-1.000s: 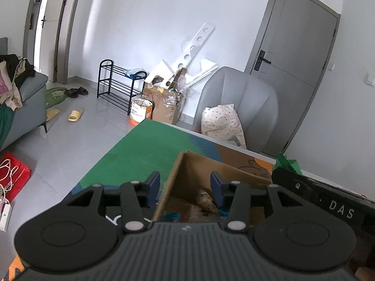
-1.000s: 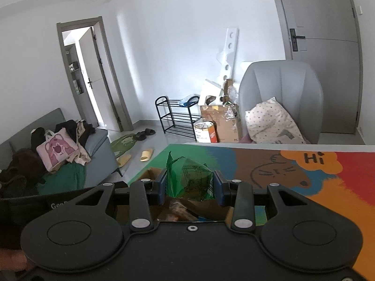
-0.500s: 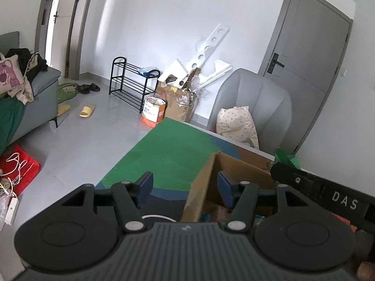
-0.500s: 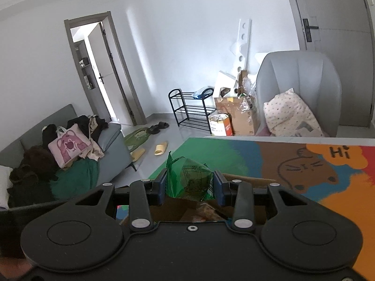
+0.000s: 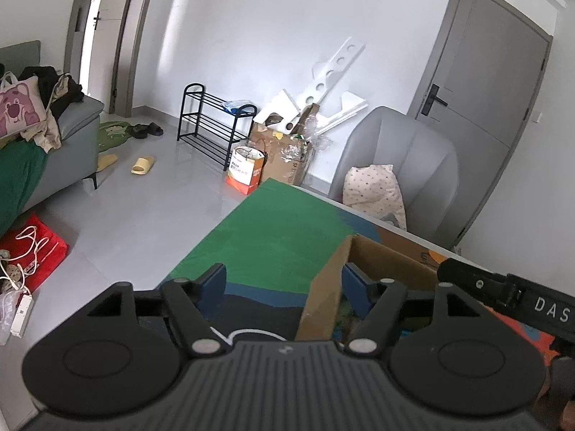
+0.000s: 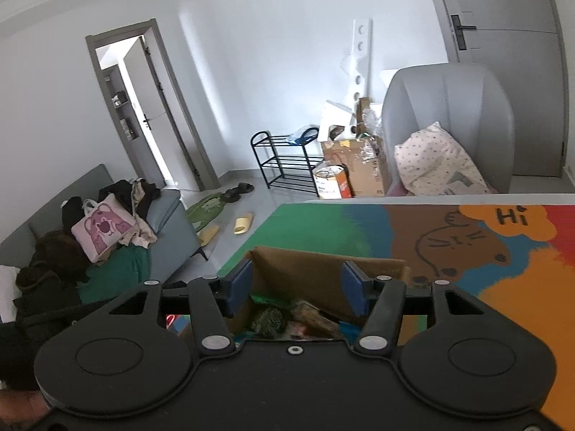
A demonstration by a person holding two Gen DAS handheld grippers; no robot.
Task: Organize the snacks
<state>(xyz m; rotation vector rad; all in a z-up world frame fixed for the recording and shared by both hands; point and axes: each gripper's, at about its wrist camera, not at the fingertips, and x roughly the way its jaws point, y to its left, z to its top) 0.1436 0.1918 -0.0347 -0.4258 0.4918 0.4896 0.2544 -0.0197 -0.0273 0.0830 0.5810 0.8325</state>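
White letters "DAS" stand on the black body of the right gripper [image 5: 517, 296] at the edge of the left wrist view, and a black handwritten "Hi" sits in an orange speech bubble [image 6: 510, 221] printed on the colourful mat [image 6: 467, 244] covering the counter.

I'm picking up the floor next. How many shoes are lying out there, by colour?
Yellow slippers: 2
Black sandals: 2
Total: 4
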